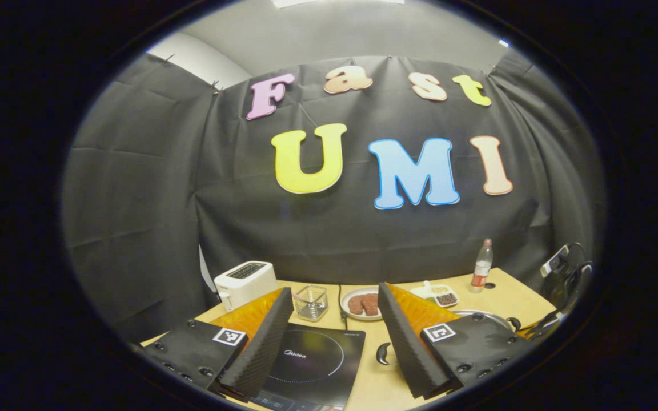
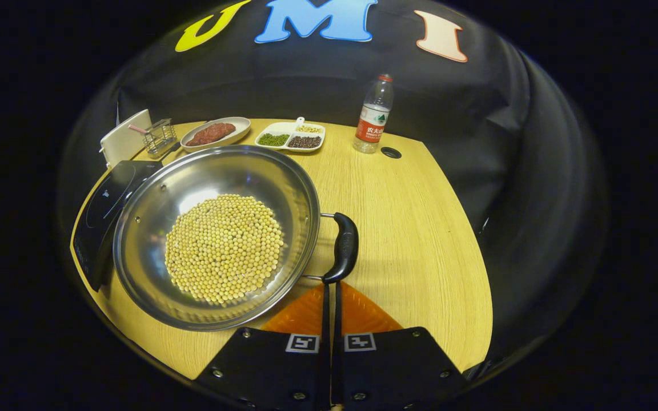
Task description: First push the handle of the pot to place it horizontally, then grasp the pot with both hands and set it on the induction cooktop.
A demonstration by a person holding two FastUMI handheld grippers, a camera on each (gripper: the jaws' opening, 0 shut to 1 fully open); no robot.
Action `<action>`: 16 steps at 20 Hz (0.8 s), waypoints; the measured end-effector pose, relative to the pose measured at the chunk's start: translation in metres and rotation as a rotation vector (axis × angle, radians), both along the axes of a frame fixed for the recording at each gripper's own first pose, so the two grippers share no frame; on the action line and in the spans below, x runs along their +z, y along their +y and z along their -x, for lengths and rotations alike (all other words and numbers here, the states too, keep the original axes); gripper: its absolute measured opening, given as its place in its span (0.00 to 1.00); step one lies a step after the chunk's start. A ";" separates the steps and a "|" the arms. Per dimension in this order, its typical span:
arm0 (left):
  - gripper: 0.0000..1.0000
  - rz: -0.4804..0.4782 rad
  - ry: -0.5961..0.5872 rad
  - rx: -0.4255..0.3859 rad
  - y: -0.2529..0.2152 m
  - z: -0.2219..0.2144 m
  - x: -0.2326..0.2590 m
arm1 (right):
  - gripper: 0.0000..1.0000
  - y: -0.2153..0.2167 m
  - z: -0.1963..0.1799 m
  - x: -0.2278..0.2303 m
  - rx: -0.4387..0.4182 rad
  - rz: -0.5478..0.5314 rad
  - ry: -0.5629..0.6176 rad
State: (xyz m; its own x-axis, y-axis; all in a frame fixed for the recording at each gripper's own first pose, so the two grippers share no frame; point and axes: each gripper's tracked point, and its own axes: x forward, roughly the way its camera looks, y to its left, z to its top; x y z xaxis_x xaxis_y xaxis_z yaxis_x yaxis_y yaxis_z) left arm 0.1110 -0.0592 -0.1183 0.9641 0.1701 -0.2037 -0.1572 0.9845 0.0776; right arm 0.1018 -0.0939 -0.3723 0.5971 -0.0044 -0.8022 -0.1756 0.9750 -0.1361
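The pot, a wide steel pan with a heap of pale beans in its bowl, sits on the wooden table toward its left edge in the right gripper view, its far-left rim overlapping the induction cooktop. Its side handle points toward the middle of the table.

Your right gripper is clenched, the two fingers pressed flat together with nothing between them, and their joined tip sits just at the near end of that handle; I cannot tell whether it touches yet. That reads as the pushing step. Keep the fingers closed so they act as one blunt edge, press against the side of the grip low down, not on top, and sweep slowly so the pan does not slide and the beans stay put. Stop once the handle lies level.

Your left gripper hangs released, fingers spread wide, above the cooktop near the table's front edge in the left gripper view, with the pot's other handle just beside it. Hold it there, ready to take that handle.

Along the back edge stand a toaster, a wire holder, a plate of meat, a divided dish and a bottle, all well apart from your path.
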 end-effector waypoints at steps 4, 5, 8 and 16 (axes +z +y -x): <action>0.97 0.008 0.021 -0.041 -0.008 -0.007 -0.015 | 0.01 -0.003 -0.006 0.031 -0.073 -0.047 -0.132; 1.00 0.011 0.025 -0.053 -0.012 -0.010 -0.020 | 0.01 -0.001 -0.007 0.039 -0.087 -0.067 -0.159; 0.97 0.017 0.042 -0.089 -0.020 -0.019 -0.034 | 0.33 0.008 -0.010 0.058 -0.109 -0.142 -0.219; 0.97 0.040 0.128 -0.181 -0.044 -0.044 -0.083 | 0.99 0.016 -0.011 0.071 -0.109 -0.142 -0.289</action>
State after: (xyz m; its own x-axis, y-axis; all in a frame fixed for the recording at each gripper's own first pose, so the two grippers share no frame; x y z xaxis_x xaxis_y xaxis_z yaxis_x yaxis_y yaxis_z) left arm 0.1550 -0.1033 -0.2011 0.9440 -0.0145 -0.3295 0.0312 0.9985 0.0454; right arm 0.1126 -0.0775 -0.3011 0.8019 0.0188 -0.5971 -0.0433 0.9987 -0.0266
